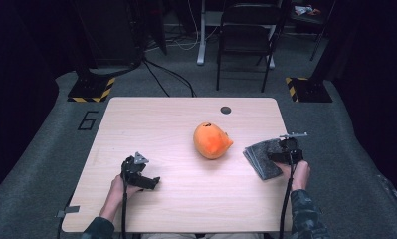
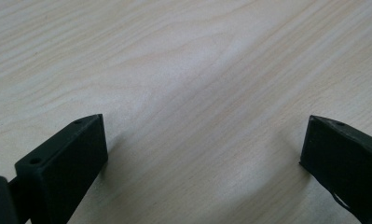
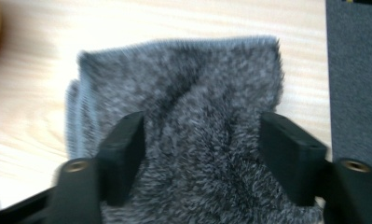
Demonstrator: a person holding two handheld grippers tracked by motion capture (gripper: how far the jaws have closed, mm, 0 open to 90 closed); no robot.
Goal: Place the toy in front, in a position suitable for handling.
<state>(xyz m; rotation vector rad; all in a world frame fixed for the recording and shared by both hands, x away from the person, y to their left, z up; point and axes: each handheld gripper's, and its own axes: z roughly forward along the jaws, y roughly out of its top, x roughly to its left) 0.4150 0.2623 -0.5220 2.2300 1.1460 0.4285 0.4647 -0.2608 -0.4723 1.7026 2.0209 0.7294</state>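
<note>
An orange rounded soft thing (image 1: 212, 141) lies in the middle of the light wooden table (image 1: 161, 119). To its right, close to the table's right edge, lies a folded grey fuzzy cloth (image 1: 260, 158). My right gripper (image 1: 284, 156) hangs over that cloth's right part. In the right gripper view the cloth (image 3: 188, 88) spreads under and between the jaws of my right gripper (image 3: 202, 123), which stand apart and open. My left gripper (image 1: 147, 182) rests at the near left of the table, held by a hand. It is open (image 2: 204, 123) over bare wood with nothing between its jaws.
A small dark round hole (image 1: 226, 110) sits near the table's far edge. Beyond the table stand a black chair (image 1: 246, 35) and two stand bases with yellow-black stripes (image 1: 91, 89) (image 1: 305, 88). Grey carpet (image 1: 355, 164) surrounds the table.
</note>
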